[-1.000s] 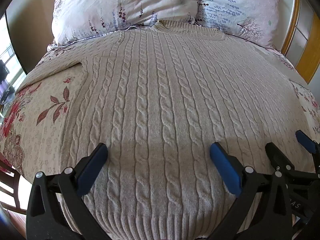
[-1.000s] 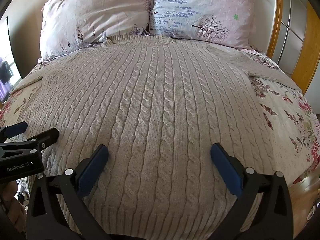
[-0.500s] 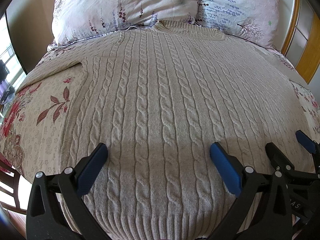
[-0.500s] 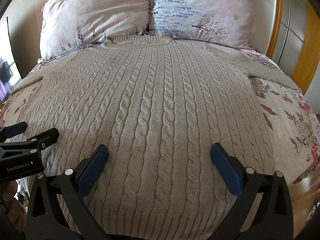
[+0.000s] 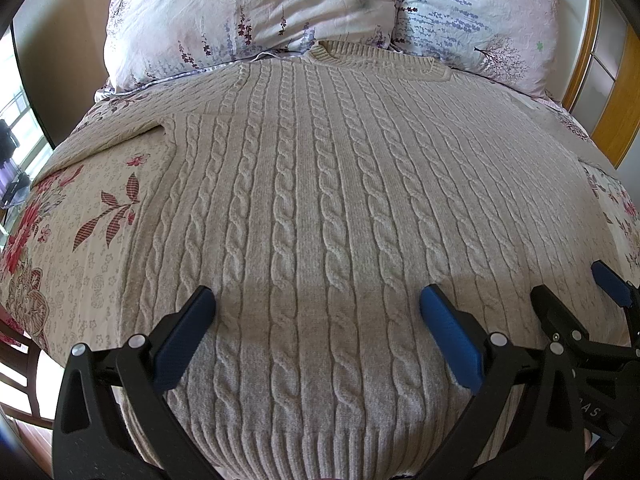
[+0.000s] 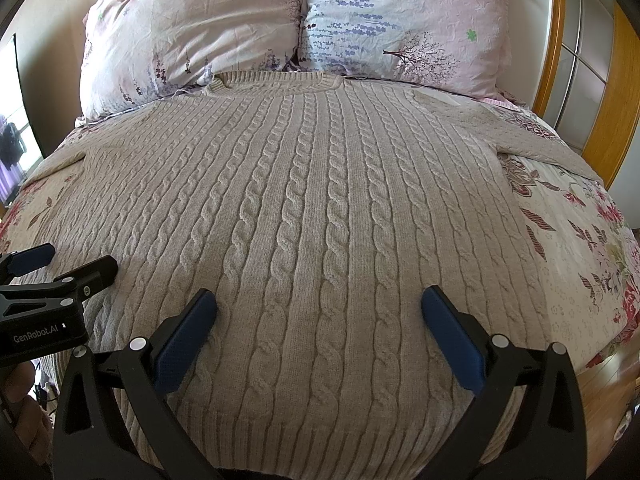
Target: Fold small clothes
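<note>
A beige cable-knit sweater [image 5: 320,200] lies flat on the bed, neck toward the pillows, ribbed hem nearest me; it fills the right wrist view too [image 6: 312,208]. My left gripper [image 5: 316,308] hovers open over the hem's left half, nothing between its blue pads. My right gripper [image 6: 318,308] hovers open over the hem's right half, also empty. Each gripper shows in the other's view: the right one [image 5: 576,300] at the far right, the left one [image 6: 64,264] at the far left. One sleeve [image 5: 116,136] stretches left, the other sleeve [image 6: 536,136] stretches right.
Two floral pillows [image 6: 192,36] [image 6: 404,24] lean at the head of the bed. The flowered bedspread [image 5: 76,240] shows on both sides of the sweater. A wooden headboard frame [image 6: 556,32] stands at the right. A hand [image 6: 20,392] holds the left gripper.
</note>
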